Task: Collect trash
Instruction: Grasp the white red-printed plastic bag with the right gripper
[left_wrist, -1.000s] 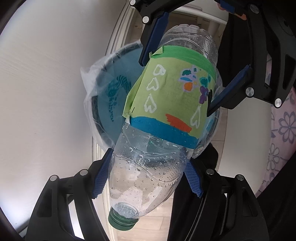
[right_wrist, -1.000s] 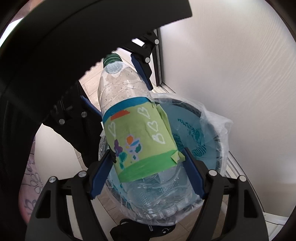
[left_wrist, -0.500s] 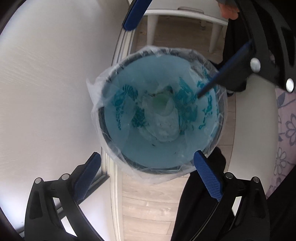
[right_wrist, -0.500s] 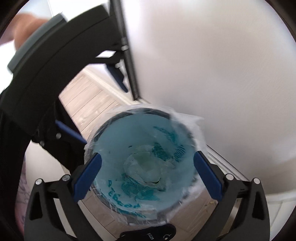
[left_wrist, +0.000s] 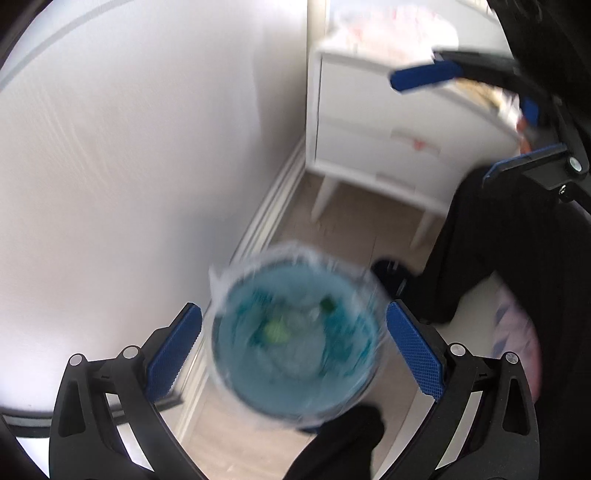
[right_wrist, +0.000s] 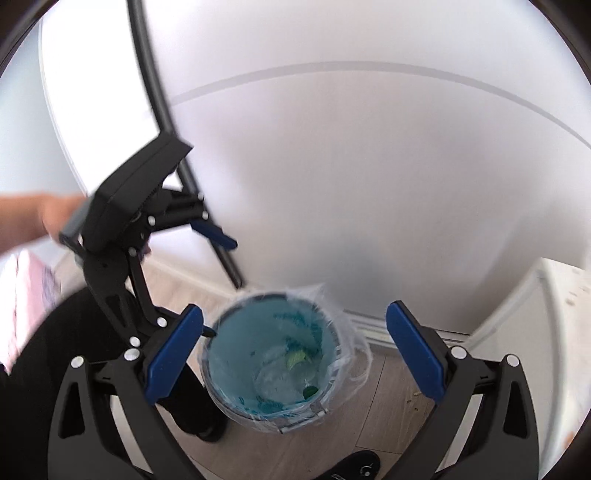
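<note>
While both grippers are hanging above the floor with nothing between their blue pads, the plastic bottle (right_wrist: 284, 373) is lying down inside the bin (right_wrist: 271, 360) — clear body, a patch of green label and a green cap showing at the bottom. The bin is standing on the wood floor (right_wrist: 391, 384) close to the white wall (right_wrist: 369, 184), and a thin clear bag (right_wrist: 354, 343) is lining it and spilling over the rim.

The left gripper (left_wrist: 293, 349) is spread wide, its fingers framing the bin (left_wrist: 295, 347) from above and touching nothing; this view is blurred, so the bottle is reading only as pale and green smears in the blue interior. The right gripper (right_wrist: 293, 347) is spread just as wide, also empty, with the bin sitting in the gap between its fingers but well below them.

In the right wrist view the left gripper (right_wrist: 214, 229) is appearing at the left — a hand (right_wrist: 37, 218) is gripping its handle. In the left wrist view the right gripper (left_wrist: 480, 110) is crossing the upper right, in front of a white nightstand (left_wrist: 376, 147). Dark trouser legs (left_wrist: 498, 240) are standing just beside the bin.
</note>
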